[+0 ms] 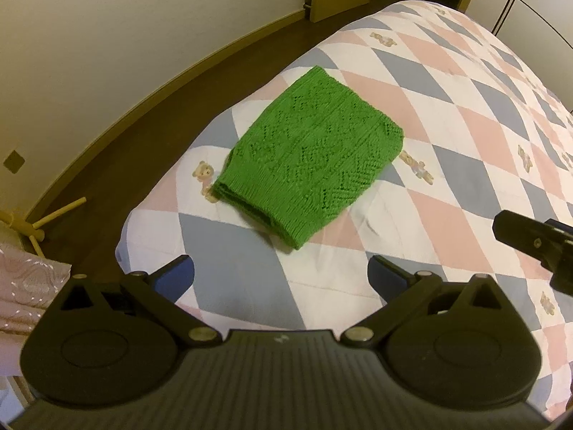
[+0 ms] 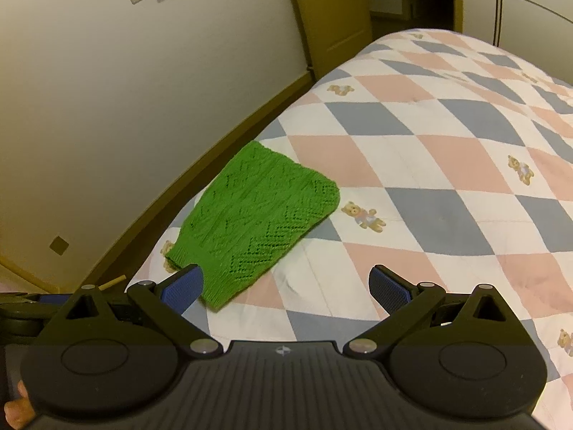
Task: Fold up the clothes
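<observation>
the green sweater (image 1: pixel 311 154) is a chunky knit, matt and rough, with open zigzag lacework and ribbed hems. the bed quilt (image 1: pixel 447 114) under it is soft matt cloth, stitched and slightly puckered. the left hand-held gripper (image 1: pixel 281 274) and right hand-held gripper (image 2: pixel 286 285) are matt black plastic with ridged bodies, shiny metal pivot pins and textured blue pads (image 2: pixel 388 288). the floor (image 1: pixel 107 165) looks like dark, smooth wood.

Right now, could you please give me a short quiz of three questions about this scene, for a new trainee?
1. True or false: the green knit lies folded on the quilt.
2. Are the left tongs open or shut?
3. The right tongs hold: A) the knit B) nothing C) the quilt

Key: 1 true; 2 open; 3 B
</observation>
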A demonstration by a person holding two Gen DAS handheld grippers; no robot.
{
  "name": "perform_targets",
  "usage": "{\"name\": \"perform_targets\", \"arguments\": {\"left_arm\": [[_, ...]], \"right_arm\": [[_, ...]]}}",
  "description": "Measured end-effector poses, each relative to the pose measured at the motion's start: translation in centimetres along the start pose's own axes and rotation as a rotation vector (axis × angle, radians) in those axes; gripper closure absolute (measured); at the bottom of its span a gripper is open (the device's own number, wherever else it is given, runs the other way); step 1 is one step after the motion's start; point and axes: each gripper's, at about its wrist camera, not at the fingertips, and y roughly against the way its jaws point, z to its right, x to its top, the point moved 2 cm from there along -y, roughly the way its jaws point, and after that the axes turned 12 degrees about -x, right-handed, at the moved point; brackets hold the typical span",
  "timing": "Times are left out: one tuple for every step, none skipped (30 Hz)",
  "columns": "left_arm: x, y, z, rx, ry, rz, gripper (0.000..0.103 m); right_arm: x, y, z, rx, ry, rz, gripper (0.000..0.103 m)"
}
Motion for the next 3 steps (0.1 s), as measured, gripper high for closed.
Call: {"name": "perform_targets", "arguments": {"left_arm": [[0.11,0.02,0.18,-0.001,-0.006,0.006,0.001],[0.21,0.06,0.39,0.0,-0.011,0.013,0.001],[0.32,0.13,0.61,0.003,-0.014,0.018,0.001]], "right_arm": [[0.12,0.06,0.17,0.0,-0.002,0.004,0.002],[0.23,0.12,0.34,0.0,-0.004,0.009,0.002],[0.33,0.2,0.53,0.0,-0.008,0.013,0.002]]}}
